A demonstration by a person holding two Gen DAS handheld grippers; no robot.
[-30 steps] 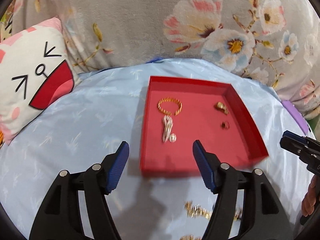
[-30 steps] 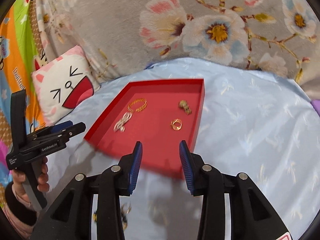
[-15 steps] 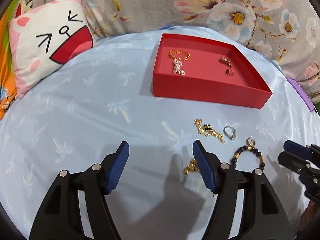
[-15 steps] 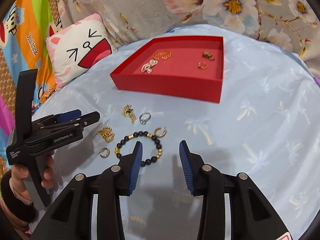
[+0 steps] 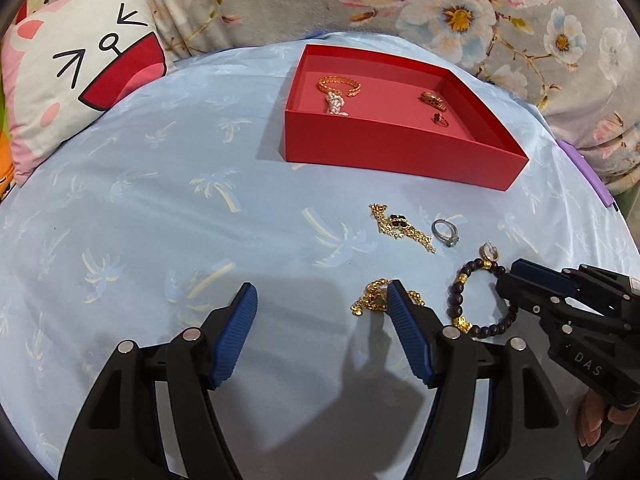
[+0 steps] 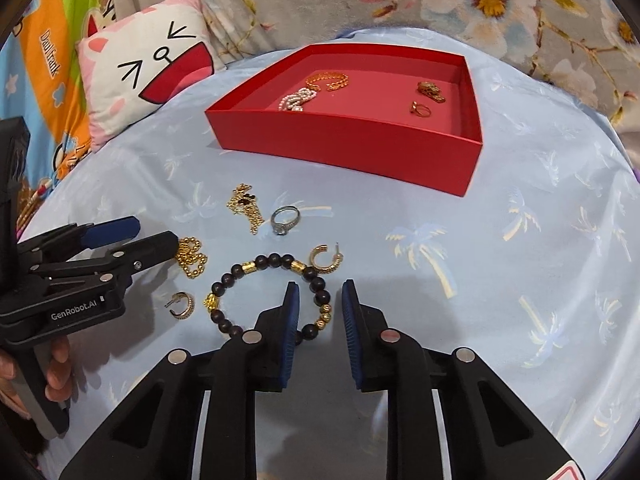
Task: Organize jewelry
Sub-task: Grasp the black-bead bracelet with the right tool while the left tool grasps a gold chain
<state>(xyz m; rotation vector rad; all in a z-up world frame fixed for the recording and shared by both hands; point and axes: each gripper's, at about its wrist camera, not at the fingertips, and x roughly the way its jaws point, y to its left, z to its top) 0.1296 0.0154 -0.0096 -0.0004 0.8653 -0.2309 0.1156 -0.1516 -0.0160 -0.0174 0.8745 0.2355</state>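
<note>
Both cameras ride on the grippers you hold, looking forward and steeply down at the blue cloth [image 5: 168, 208] from close range. Your left view faces the red box [image 5: 400, 152] from its left; your right view sits nearer the bead bracelet [image 6: 240, 272]. Both share box, loose jewelry and cat pillow [image 6: 152, 68] (each also catches the other gripper).

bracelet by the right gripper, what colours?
Dark brown beads with gold spacers, on the bracelet; clearest in the right wrist view.

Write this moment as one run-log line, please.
task: organize jewelry | right tongs: closing around beaded bracelet, pads not pressing | left tongs: open beside gold chain | red box: partly filled
</note>
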